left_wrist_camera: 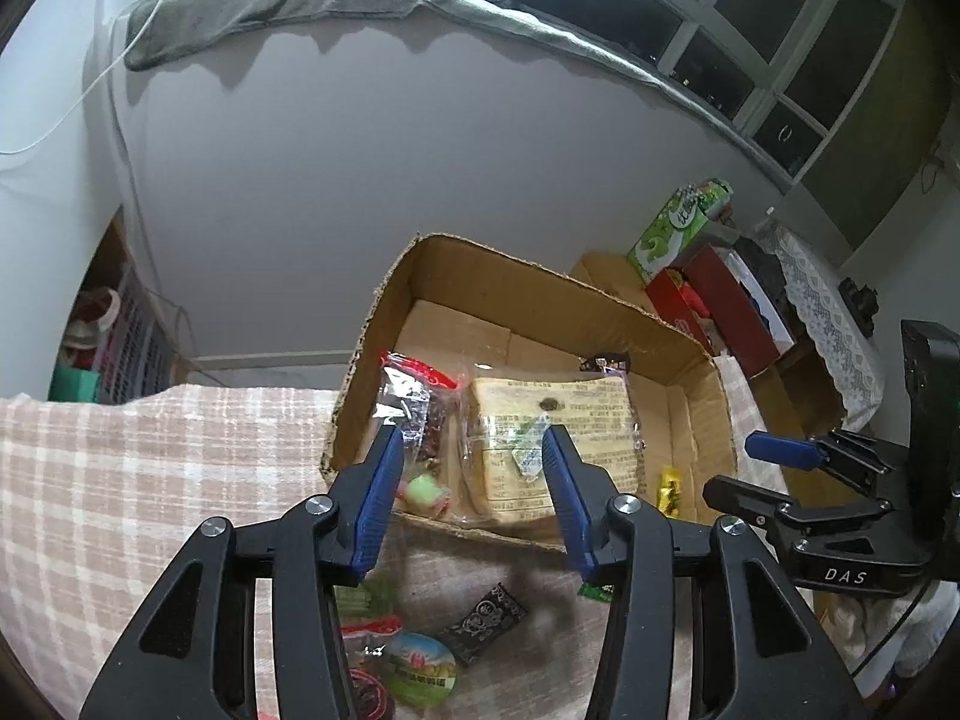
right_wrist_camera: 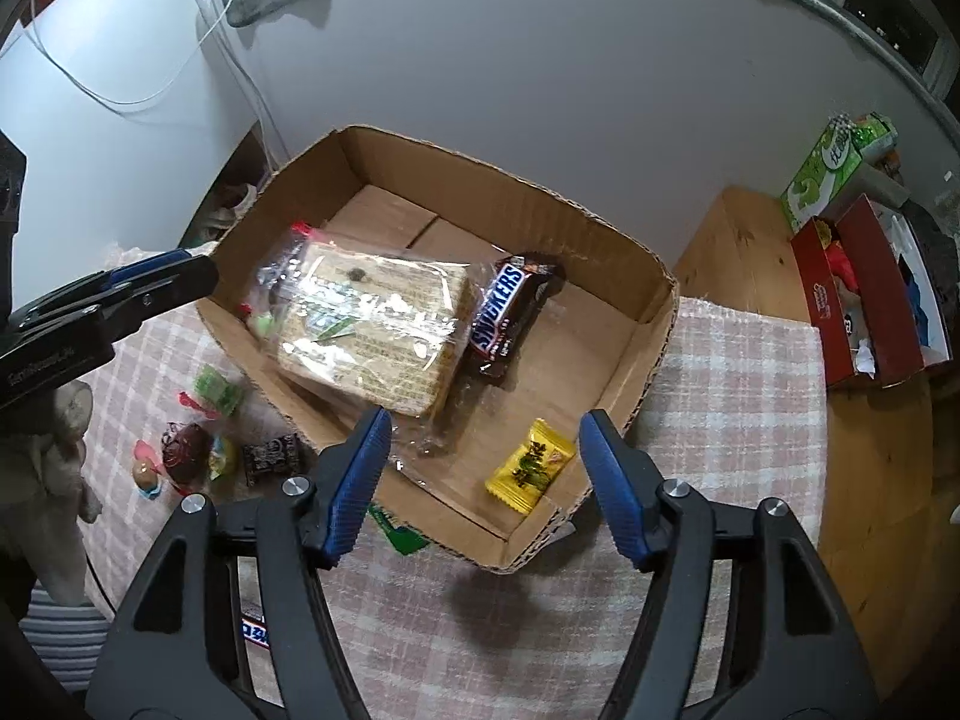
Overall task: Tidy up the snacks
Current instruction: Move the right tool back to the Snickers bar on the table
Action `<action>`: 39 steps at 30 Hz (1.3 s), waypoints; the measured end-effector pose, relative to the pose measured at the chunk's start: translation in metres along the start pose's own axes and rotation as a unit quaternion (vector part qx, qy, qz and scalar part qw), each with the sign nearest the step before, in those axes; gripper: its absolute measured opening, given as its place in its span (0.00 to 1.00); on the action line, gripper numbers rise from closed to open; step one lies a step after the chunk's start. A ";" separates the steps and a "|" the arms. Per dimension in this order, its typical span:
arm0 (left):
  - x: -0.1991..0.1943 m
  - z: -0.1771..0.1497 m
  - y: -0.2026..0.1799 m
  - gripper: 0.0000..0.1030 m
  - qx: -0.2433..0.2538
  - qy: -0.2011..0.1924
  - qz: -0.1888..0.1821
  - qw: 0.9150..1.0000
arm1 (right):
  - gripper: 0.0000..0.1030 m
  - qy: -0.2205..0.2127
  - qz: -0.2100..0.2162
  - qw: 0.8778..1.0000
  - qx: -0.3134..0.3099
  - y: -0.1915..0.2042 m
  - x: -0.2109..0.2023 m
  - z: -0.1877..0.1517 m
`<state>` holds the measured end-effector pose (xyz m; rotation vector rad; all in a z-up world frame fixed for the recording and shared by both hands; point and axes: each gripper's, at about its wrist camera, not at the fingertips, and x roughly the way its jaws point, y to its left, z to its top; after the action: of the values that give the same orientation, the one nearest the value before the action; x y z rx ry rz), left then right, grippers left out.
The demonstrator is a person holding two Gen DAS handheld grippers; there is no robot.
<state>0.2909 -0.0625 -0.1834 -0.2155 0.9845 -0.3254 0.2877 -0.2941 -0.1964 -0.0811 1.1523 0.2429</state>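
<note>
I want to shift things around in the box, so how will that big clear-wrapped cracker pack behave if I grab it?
The cracker pack looks like a stiff block, so it should lift without sagging. Its loose, glossy clear wrap may slip or bunch between the fingers. The Snickers bar leans against its edge and would probably shift when the pack moves.

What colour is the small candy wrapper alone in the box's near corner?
Yellow, with dark print; clearest in the right wrist view.

Between the right gripper's [right_wrist_camera: 483, 456] blue-padded black jaws lies a yellow candy [right_wrist_camera: 529, 466] in a plain brown cardboard box [right_wrist_camera: 612, 252], beyond it a brown Snickers bar [right_wrist_camera: 507, 315] lettered white and blue, all on a pink-and-white checked cloth [right_wrist_camera: 744, 384].
</note>
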 end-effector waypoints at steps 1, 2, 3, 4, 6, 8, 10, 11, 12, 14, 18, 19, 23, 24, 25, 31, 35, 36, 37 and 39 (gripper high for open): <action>-0.001 0.000 0.001 0.45 0.000 -0.001 0.000 1.000 | 0.66 0.000 0.001 1.000 -0.002 0.001 -0.001 0.000; -0.003 0.000 0.001 0.45 0.000 -0.002 0.000 1.000 | 0.66 -0.001 0.001 1.000 -0.004 0.002 -0.002 -0.001; -0.005 0.000 0.002 0.45 -0.001 -0.004 0.000 1.000 | 0.66 -0.002 0.002 1.000 -0.005 0.003 -0.002 -0.001; -0.006 0.000 0.003 0.45 -0.001 -0.005 0.000 1.000 | 0.66 -0.003 0.002 1.000 -0.004 0.004 -0.003 -0.001; -0.011 -0.001 0.004 0.45 -0.002 -0.009 0.002 1.000 | 0.66 -0.003 0.005 1.000 -0.003 0.006 -0.005 -0.003; -0.015 -0.001 0.006 0.45 -0.003 -0.012 0.004 1.000 | 0.66 -0.006 0.009 1.000 -0.003 0.008 -0.007 -0.004; -0.021 -0.003 0.009 0.45 -0.003 -0.015 0.005 1.000 | 0.66 -0.009 0.014 1.000 -0.004 0.011 -0.010 -0.006; -0.024 -0.004 0.010 0.45 -0.003 -0.017 0.005 1.000 | 0.66 -0.010 0.017 1.000 -0.006 0.013 -0.012 -0.008; -0.028 -0.005 0.013 0.45 -0.005 -0.019 0.006 1.000 | 0.66 -0.011 0.019 1.000 -0.007 0.015 -0.014 -0.009; -0.037 -0.008 0.018 0.45 -0.010 -0.024 0.008 1.000 | 0.66 -0.013 0.028 0.999 -0.011 0.020 -0.019 -0.012; -0.060 -0.021 0.037 0.45 -0.034 -0.036 0.012 0.999 | 0.66 -0.014 0.053 0.998 -0.019 0.028 -0.026 -0.021; -0.064 -0.024 0.041 0.45 -0.038 -0.038 0.013 0.998 | 0.66 -0.013 0.056 0.998 -0.023 0.030 -0.027 -0.023; -0.083 -0.041 0.058 0.45 -0.057 -0.042 0.026 0.997 | 0.66 -0.006 0.068 0.997 -0.041 0.042 -0.029 -0.034; -0.088 -0.046 0.063 0.45 -0.061 -0.042 0.028 0.997 | 0.66 -0.004 0.070 0.997 -0.043 0.044 -0.029 -0.036; -0.091 -0.051 0.066 0.45 -0.064 -0.042 0.031 0.997 | 0.66 -0.002 0.073 0.996 -0.046 0.046 -0.029 -0.038; -0.107 -0.083 0.086 0.45 -0.093 -0.030 0.044 0.994 | 0.66 0.013 0.100 0.992 -0.074 0.065 -0.030 -0.053; -0.112 -0.103 0.095 0.45 -0.120 -0.025 0.045 0.991 | 0.66 0.031 0.117 0.987 -0.102 0.081 -0.026 -0.066; -0.113 -0.108 0.096 0.45 -0.125 -0.023 0.045 0.991 | 0.66 0.036 0.122 0.986 -0.108 0.085 -0.025 -0.069; -0.112 -0.113 0.096 0.45 -0.130 -0.020 0.044 0.990 | 0.66 0.041 0.127 0.984 -0.114 0.089 -0.023 -0.071; -0.111 -0.123 0.097 0.45 -0.139 -0.014 0.040 0.989 | 0.66 0.053 0.137 0.981 -0.129 0.098 -0.019 -0.077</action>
<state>0.1471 0.0643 -0.1947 -0.4304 1.0061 -0.1097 0.1890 -0.2166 -0.2044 -0.1666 1.2320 0.6391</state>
